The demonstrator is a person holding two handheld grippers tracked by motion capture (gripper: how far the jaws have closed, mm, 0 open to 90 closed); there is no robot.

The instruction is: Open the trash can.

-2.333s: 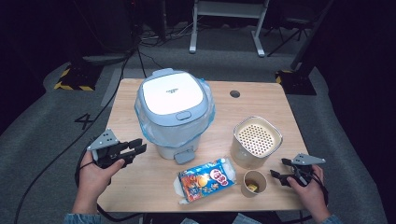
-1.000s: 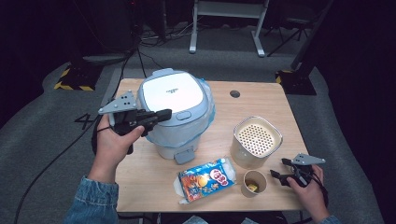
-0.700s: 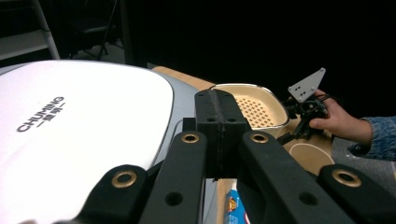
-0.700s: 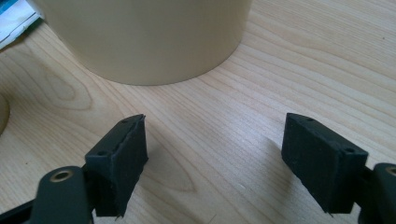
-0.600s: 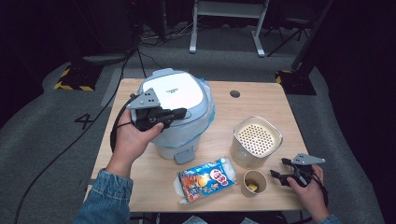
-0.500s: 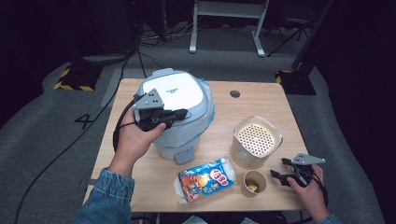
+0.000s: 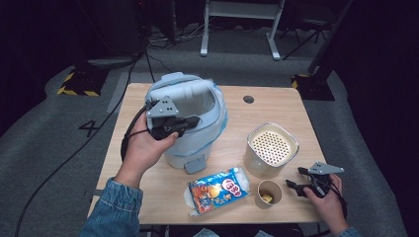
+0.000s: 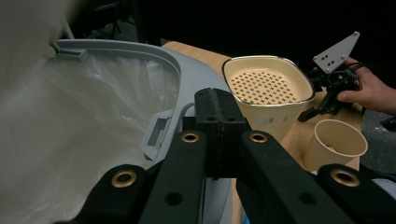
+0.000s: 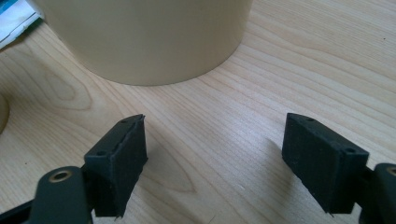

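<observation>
**Bin lid up, left jaws shut at its rim**

The left hand-held gripper (image 7: 190,121) hovered at the front rim of the lined grey bin (image 7: 197,143), its jaws pressed together with nothing between them. The bin stood on the left half of the table (image 7: 276,106), its lid raised at the back. The right hand-held gripper (image 7: 292,184) rested low at the table's near right edge, jaws parted and empty, just beside the paper cup (image 7: 268,193) and the perforated cream container (image 7: 272,148).

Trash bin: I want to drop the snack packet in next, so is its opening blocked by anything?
Partly. The lid has swung up at the far rim, baring the trash bin and its liner, but the left gripper, jaws shut, hangs over the near rim. The snack packet lies in front.
</observation>
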